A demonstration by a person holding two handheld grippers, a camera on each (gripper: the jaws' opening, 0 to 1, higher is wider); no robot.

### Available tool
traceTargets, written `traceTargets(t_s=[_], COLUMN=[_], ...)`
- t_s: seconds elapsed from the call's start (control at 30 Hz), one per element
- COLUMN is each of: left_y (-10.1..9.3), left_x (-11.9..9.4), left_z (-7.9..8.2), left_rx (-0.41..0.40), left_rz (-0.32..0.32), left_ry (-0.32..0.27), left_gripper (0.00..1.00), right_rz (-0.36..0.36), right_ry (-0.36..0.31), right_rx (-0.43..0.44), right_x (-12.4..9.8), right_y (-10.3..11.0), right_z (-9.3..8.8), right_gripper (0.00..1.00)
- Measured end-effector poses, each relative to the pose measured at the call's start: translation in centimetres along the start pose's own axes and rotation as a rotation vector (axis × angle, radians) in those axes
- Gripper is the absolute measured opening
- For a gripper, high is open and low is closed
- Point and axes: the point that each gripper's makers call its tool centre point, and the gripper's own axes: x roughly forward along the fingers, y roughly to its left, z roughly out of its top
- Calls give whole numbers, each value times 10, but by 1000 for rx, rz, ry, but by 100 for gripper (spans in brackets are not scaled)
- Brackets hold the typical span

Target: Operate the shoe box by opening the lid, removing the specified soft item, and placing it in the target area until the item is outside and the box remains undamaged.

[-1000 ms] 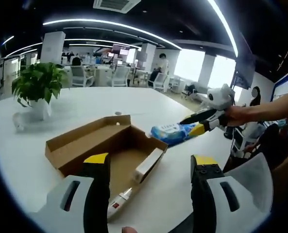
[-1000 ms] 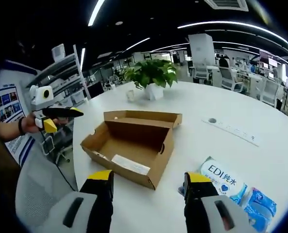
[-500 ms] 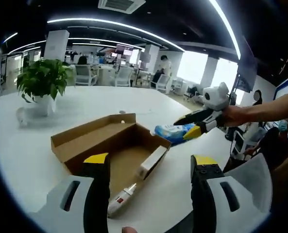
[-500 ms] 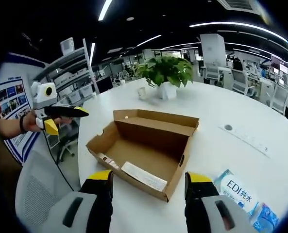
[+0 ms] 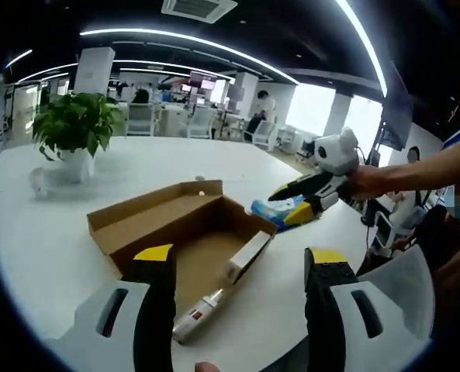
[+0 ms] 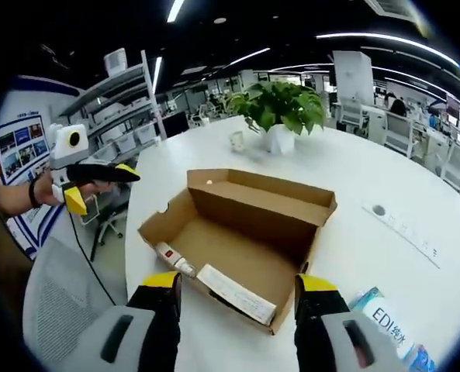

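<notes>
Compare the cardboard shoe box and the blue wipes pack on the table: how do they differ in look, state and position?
The shoe box is plain brown cardboard, rigid and angular; the wipes pack is a soft blue and white printed packet. The shoe box stands open, lid folded back, while the wipes pack lies flat. In the right gripper view the shoe box sits ahead between the jaws and the wipes pack lies off to its right, outside it. Both rest on the white table.
</notes>
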Motion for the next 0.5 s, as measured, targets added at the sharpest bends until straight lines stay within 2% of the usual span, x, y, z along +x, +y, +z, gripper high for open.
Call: traceTargets(t_s=[0.17,0.33,0.43,0.5], left_y=[0,-1,-3,-4], left_x=[-1,-2,-1,-1], left_z=[-2,-3,-6,-7], left_rx=[-4,-5,-1,1], left_rz=[1,-1,-6,-8], left_ry=[1,4,10,13], left_gripper=[66,66,66,66], right_rz=[11,59,85,91], right_ry=[93,166,242,241], right_rx=[-82,-127,-181,-175], right_x=[12,27,37,44], right_y=[-4,-3,-5,-5], right_z=[-3,-5,-12,-8], right_gripper=[57,59,60,60])
